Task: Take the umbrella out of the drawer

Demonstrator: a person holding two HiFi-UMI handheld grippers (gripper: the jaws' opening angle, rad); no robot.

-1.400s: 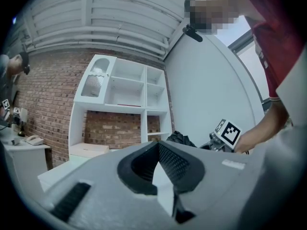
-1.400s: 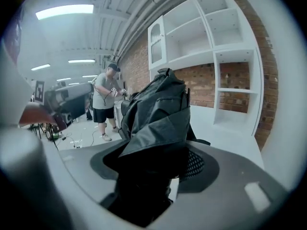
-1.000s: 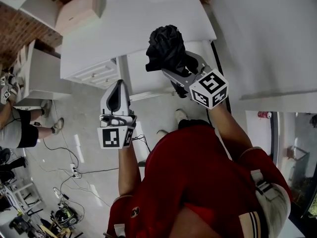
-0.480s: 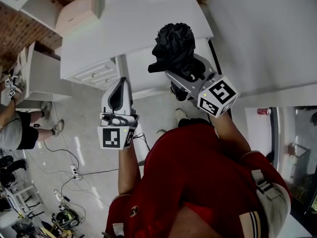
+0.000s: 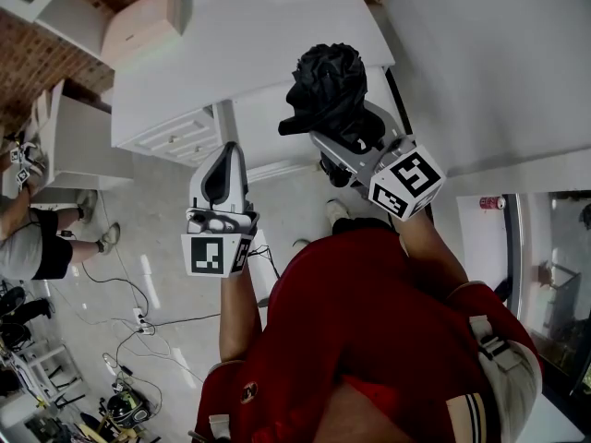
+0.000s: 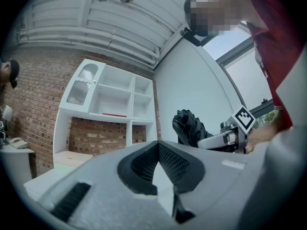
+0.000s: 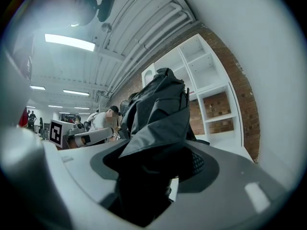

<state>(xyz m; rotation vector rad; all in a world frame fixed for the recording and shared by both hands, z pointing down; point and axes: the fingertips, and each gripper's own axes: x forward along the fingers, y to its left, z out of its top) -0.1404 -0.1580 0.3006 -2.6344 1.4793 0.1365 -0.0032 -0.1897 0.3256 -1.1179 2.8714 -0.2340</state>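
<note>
Plainly, the right gripper (image 5: pixel 355 146) has its jaws spread fairly wide and clamped on the lower end of the folded black umbrella (image 5: pixel 325 81). Most of the bundle stands out beyond the jaw tips, over the white cabinet (image 5: pixel 249 53). The hold looks to be on loose cloth, so a quick swing could let the top-heavy end tip or slide out. The left gripper (image 5: pixel 222 169), jaws together and empty, sits well off to the side, too far away to catch it.

The white cabinet top (image 5: pixel 259 58) bears what looks like a tan box (image 5: pixel 138 28).
</note>
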